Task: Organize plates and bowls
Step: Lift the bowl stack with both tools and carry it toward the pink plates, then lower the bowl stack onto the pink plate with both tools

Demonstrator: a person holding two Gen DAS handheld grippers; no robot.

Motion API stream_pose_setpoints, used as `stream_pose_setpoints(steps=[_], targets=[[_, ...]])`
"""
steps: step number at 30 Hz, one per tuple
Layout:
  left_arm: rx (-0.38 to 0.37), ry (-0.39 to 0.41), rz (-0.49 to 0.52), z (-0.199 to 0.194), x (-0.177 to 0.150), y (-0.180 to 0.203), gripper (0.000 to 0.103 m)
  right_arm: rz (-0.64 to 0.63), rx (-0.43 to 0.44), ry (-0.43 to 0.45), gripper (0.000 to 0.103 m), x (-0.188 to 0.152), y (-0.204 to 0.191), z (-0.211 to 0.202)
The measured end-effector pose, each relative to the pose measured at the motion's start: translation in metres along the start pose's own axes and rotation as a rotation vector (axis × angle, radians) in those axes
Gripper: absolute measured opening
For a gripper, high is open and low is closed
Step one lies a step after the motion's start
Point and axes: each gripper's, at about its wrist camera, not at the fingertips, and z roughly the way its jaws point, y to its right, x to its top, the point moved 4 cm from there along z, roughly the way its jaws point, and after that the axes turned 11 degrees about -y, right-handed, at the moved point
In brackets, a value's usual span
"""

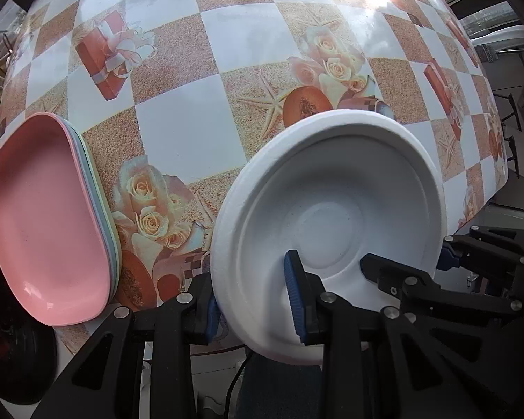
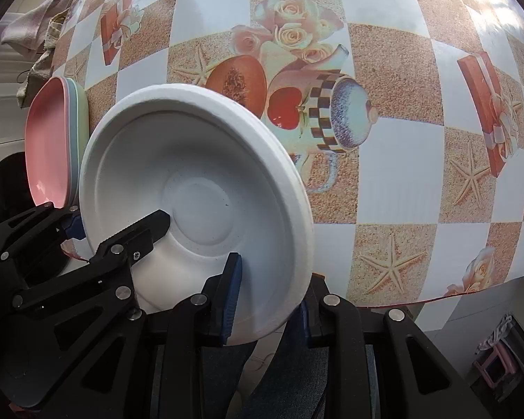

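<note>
While the white bowl (image 1: pixel 332 230) hangs tilted over the table's near edge (image 2: pixel 384 293), the left gripper (image 1: pixel 255 300) pinches its rim on one side and the right gripper (image 2: pixel 269 300) pinches the opposite rim; the pink-topped plate stack (image 1: pixel 49 223) sits at the table's left edge

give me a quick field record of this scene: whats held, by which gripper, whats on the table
held item: white bowl, tilted, over the table's near edge
left gripper: shut on the bowl's rim, one finger inside, one outside
right gripper: shut on the bowl's rim at another spot
stack: pink plate on top of pale blue and green ones, left of the bowl
surface: table with checkered floral cloth
bowl contents: none visible
</note>
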Motion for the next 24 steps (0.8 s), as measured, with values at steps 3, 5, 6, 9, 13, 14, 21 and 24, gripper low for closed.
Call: stream_pose_setpoints(steps=[3,5,6,9,13,14,21,24], targets=[[0.000,0.008,-0.002,-0.001,-0.003,-0.003,0.035,-0.003,0.001,0.006,0.031,-0.001,-0.006,-0.002],[-0.001,0.013,-0.001,-0.002,-0.003,-0.004,0.035,-0.003,0.000,0.009,0.031,-0.007,-0.010,-0.004],[-0.003,0.015,-0.001,-0.001,-0.005,-0.004,0.035,-0.001,0.000,0.011,0.031,-0.006,-0.010,-0.006],[-0.005,0.018,0.001,0.000,-0.009,-0.003,0.035,0.002,0.000,0.012,0.031,-0.015,-0.006,-0.007],[-0.011,0.015,-0.002,0.001,0.001,0.006,0.034,0.002,-0.005,0.009,0.031,-0.008,0.006,-0.005],[-0.012,0.017,-0.001,0.001,0.000,0.006,0.034,0.002,-0.007,0.011,0.031,-0.006,0.008,-0.008],[-0.026,0.052,-0.005,-0.049,0.013,0.005,0.034,-0.006,-0.035,0.041,0.031,0.000,0.014,-0.041],[-0.030,0.071,-0.008,-0.058,0.024,0.005,0.034,-0.008,-0.046,0.053,0.031,-0.003,0.010,-0.050]])
